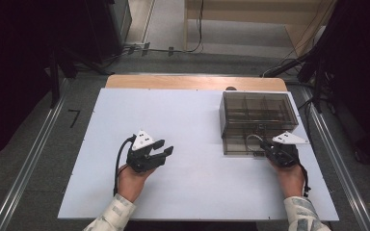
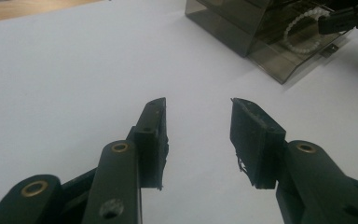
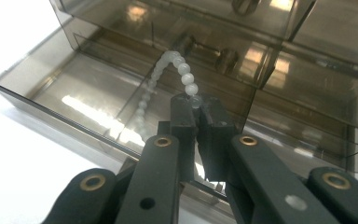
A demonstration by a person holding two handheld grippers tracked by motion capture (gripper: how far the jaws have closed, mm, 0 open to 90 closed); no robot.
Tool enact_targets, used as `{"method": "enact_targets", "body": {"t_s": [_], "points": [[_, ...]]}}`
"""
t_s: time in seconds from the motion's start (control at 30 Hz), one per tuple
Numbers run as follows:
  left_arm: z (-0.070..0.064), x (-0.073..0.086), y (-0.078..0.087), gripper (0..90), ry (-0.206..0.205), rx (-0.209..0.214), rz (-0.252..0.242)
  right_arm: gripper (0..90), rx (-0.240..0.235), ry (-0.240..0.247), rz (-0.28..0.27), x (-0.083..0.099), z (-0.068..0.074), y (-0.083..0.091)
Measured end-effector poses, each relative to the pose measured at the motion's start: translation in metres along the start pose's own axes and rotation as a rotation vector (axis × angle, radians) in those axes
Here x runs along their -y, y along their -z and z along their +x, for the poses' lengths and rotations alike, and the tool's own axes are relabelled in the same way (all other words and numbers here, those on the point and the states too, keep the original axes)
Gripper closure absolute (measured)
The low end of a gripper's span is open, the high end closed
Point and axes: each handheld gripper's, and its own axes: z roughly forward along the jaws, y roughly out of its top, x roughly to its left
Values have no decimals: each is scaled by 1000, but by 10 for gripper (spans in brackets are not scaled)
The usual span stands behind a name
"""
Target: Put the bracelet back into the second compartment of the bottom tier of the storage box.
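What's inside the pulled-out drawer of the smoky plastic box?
A white bead bracelet arcs over the open drawer, pinched by the right gripper. Its far end blurs against the drawer's divider, and the gripper hides the drawer's near corner.

no readable text, labels or numbers

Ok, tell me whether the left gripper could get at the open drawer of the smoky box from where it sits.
Probably yes. The left gripper is open and holds nothing, and bare white table lies between it and the drawer. But the right gripper already hangs over the drawer, shut on the bead bracelet, so they might crowd.
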Motion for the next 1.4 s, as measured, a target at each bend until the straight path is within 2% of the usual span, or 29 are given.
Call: {"method": "enact_targets", "body": {"t_s": [0.1, 0.3, 0.7, 0.87, 0.9, 0.97, 1.07, 1.2, 1.23, 1.3, 1.4], "points": [[5, 3, 4, 558, 13, -12, 4, 825, 4, 6, 15, 1, -1, -3], [17, 9, 15, 558, 38, -34, 10, 818, 12, -13, 35, 2, -4, -6], [34, 21, 34, 547, 69, -81, 14, 651, 5, -38, 38, 2, -7, -3], [44, 26, 43, 533, 78, -103, 14, 476, 1, -28, 27, 1, -7, 0], [44, 26, 43, 533, 78, -103, 14, 476, 1, -28, 27, 1, -7, 0], [47, 29, 46, 529, 81, -110, 16, 389, 2, -29, 27, 1, -7, 0], [49, 31, 49, 478, 88, -114, 18, 284, -2, -50, 25, 1, -8, 0], [54, 34, 53, 419, 108, -126, 24, 249, -2, -53, 21, 1, -8, 2], [55, 34, 53, 364, 110, -131, 24, 210, 2, -53, 14, 0, -8, 2], [57, 36, 55, 311, 118, -142, 23, 200, 1, -52, 6, 0, -8, 4], [59, 38, 56, 275, 121, -153, 21, 162, -3, -56, 8, 0, -9, 6]]}}
